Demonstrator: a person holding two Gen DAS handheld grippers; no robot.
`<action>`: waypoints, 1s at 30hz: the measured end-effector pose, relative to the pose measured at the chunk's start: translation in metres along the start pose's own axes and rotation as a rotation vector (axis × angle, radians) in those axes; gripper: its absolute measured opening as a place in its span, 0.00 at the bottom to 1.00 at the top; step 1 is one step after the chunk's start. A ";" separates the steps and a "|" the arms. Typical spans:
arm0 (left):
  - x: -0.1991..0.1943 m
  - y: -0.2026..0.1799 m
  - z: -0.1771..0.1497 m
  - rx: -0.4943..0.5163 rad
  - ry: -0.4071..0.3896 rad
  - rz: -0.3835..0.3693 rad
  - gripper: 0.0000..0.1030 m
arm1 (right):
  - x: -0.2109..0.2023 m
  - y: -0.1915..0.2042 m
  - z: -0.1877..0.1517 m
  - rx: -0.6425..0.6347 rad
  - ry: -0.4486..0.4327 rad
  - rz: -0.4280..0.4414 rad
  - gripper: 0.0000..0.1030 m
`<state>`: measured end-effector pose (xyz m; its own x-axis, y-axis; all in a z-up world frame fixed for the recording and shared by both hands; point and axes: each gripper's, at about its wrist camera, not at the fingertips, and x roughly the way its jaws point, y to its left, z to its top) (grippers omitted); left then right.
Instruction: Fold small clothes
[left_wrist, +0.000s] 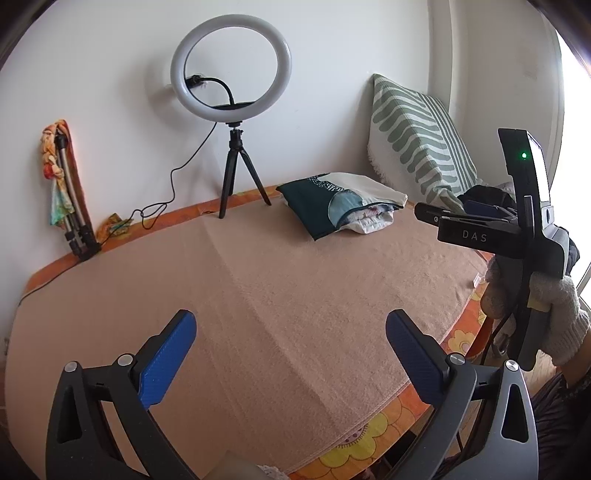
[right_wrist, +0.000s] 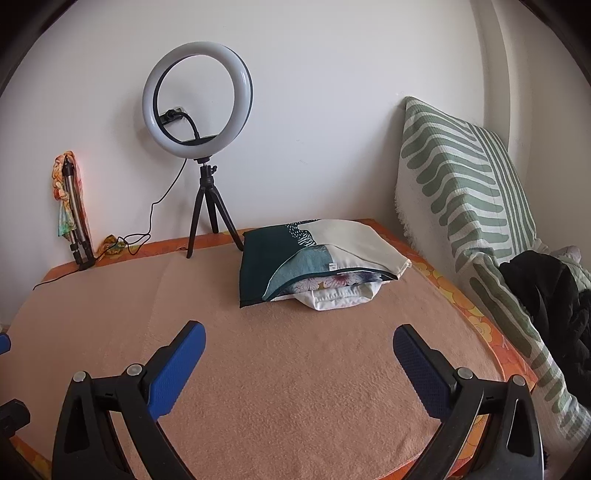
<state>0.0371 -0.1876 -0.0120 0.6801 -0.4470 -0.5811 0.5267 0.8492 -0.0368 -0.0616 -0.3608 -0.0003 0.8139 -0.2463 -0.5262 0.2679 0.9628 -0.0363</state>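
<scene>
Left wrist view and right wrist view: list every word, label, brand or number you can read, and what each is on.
"D A S": white letters on the black body of the right claw, seen from the side in the left wrist view.
Small white tag on the folded cloth pile: too small to read.
Ring light, striped cushion and blanket: no text visible.

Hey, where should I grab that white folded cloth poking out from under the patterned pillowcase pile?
Pinch the white cloth at its bulging near edge, coming in low from the front with the right gripper. That edge sticks out clear of the patterned cover lying on top.
</scene>
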 end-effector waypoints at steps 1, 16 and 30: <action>0.000 -0.001 0.000 0.001 -0.001 0.001 0.99 | 0.000 0.000 0.000 0.001 0.000 0.000 1.00; -0.003 -0.001 0.004 0.014 -0.013 0.000 0.99 | 0.000 -0.001 0.001 0.010 -0.003 0.005 1.00; -0.005 -0.004 0.004 0.025 -0.028 -0.001 0.99 | 0.000 0.000 0.000 0.012 -0.002 0.006 1.00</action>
<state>0.0331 -0.1900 -0.0059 0.6931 -0.4560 -0.5583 0.5401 0.8414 -0.0167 -0.0617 -0.3608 -0.0004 0.8164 -0.2405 -0.5250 0.2687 0.9629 -0.0231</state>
